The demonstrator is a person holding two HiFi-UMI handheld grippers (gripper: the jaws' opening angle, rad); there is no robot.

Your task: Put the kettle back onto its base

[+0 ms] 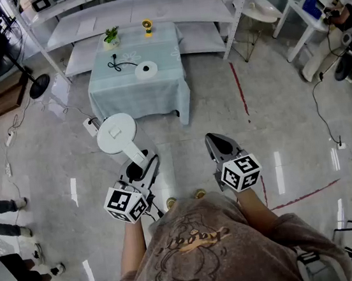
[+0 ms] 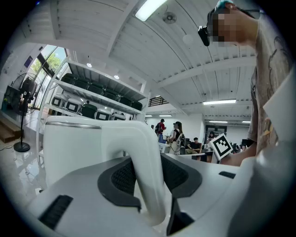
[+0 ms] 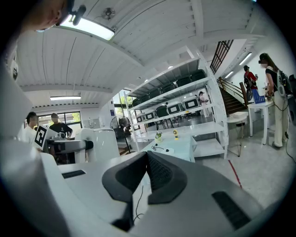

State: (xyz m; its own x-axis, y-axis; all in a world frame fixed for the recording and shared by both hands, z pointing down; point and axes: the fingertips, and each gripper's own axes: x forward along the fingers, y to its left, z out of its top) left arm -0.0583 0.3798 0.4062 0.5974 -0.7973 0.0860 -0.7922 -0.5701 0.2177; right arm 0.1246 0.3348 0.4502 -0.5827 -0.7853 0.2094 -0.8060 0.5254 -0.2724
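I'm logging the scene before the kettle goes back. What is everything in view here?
kettle: one, white, held by its handle above the floor, short of the table
kettle base: one, white, black cord, on the table
table: one, pale blue cloth, ahead
potted plant: one, green, table's far edge
small yellow object: one, beside the plant
shelving rack: one, white, behind the table
floor fan: one, black, left of the table
left gripper: shut on the kettle's handle
right gripper: jaws together, empty
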